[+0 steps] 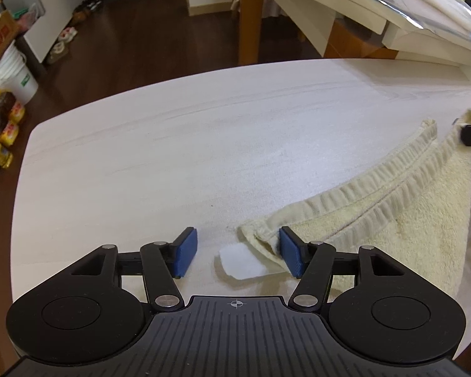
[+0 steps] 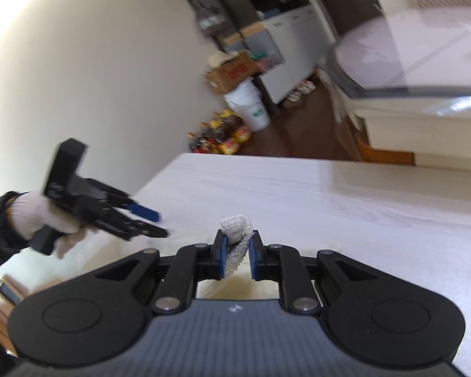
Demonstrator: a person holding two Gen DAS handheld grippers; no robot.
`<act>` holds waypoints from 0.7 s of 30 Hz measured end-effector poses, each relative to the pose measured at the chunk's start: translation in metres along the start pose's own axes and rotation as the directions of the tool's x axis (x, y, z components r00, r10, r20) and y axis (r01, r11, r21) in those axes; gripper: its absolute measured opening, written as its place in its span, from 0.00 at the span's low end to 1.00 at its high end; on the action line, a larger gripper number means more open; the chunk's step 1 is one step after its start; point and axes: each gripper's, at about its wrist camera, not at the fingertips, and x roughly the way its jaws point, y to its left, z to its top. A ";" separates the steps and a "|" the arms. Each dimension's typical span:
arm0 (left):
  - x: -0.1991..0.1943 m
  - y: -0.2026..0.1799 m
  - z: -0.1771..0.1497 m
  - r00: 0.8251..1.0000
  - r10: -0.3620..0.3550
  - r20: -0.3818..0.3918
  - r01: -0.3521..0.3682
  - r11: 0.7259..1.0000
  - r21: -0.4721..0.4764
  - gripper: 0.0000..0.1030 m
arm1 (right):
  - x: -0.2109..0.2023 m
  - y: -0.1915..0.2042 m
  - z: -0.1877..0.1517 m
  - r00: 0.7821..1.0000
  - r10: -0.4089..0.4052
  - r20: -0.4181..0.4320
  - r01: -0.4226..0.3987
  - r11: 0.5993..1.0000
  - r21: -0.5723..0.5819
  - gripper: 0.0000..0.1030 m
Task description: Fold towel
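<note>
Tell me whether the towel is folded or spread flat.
Partly folded, not flat: the towel shows two ribbed hems stacked side by side, and the right gripper holds one corner lifted off the table.

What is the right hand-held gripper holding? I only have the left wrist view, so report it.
Observer: The right hand-held gripper is shut on a bunched corner of the towel.
Operator: Now tell me what carries the left one.
Observer: A hand in a white glove, with a dark sleeve behind it, holds the left hand-held gripper; its jaws stand apart.
</note>
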 end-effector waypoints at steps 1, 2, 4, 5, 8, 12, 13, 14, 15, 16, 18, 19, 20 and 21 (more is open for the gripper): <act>0.000 0.000 0.000 1.000 -0.001 -0.001 0.001 1.000 -0.003 0.62 | 0.003 -0.001 -0.001 1.000 -0.020 -0.009 0.020 1.000 0.003 0.15; 0.000 0.000 0.000 1.000 -0.002 -0.002 0.002 1.000 -0.005 0.62 | 0.005 -0.002 -0.002 0.999 -0.033 -0.015 0.033 0.999 0.006 0.15; 0.001 0.000 0.001 1.000 -0.003 -0.005 0.003 1.000 -0.005 0.62 | 0.009 -0.007 -0.001 0.999 -0.046 -0.019 0.047 0.999 0.022 0.16; 0.001 0.000 0.001 1.000 -0.002 -0.007 0.002 1.000 -0.006 0.62 | 0.010 -0.009 -0.001 0.998 -0.052 -0.020 0.053 0.998 0.028 0.16; 0.002 -0.002 0.003 1.000 0.003 -0.013 -0.003 1.000 0.001 0.62 | 0.011 -0.012 0.000 0.998 -0.057 -0.020 0.058 0.998 0.038 0.17; 0.003 -0.003 0.005 1.000 0.011 -0.021 -0.011 1.000 0.012 0.63 | 0.011 -0.013 0.000 0.998 -0.065 -0.021 0.066 0.997 0.049 0.21; 0.003 -0.003 0.005 1.000 0.012 -0.022 -0.012 1.000 0.014 0.64 | 0.011 -0.014 0.000 0.997 -0.071 -0.020 0.072 0.996 0.057 0.22; 0.003 -0.004 0.006 1.000 0.014 -0.023 -0.013 1.000 0.016 0.64 | 0.010 -0.016 -0.001 0.997 -0.074 -0.018 0.075 0.995 0.062 0.22; 0.003 -0.004 0.006 1.000 0.015 -0.026 -0.015 1.000 0.018 0.64 | 0.009 -0.017 -0.001 0.996 -0.082 -0.017 0.083 0.994 0.066 0.22; 0.002 -0.004 0.006 1.000 0.015 -0.026 -0.015 1.000 0.019 0.64 | 0.009 -0.018 -0.002 0.996 -0.090 -0.016 0.091 0.994 0.068 0.21; 0.002 -0.005 0.007 1.000 0.016 -0.027 -0.015 1.000 0.020 0.63 | 0.008 -0.018 -0.003 0.996 -0.091 -0.009 0.092 0.994 0.065 0.18; 0.001 -0.005 0.007 1.000 0.013 -0.025 -0.013 1.000 0.019 0.63 | 0.007 -0.018 -0.003 0.996 -0.093 -0.005 0.093 0.993 0.067 0.15; -0.001 -0.005 0.009 1.000 0.013 -0.016 -0.012 1.000 0.020 0.63 | 0.005 -0.018 -0.003 0.995 -0.095 0.002 0.095 0.993 0.070 0.14; -0.003 -0.005 0.010 1.000 0.012 -0.008 -0.012 1.000 0.020 0.63 | 0.005 -0.017 -0.003 0.995 -0.098 0.010 0.097 0.993 0.073 0.14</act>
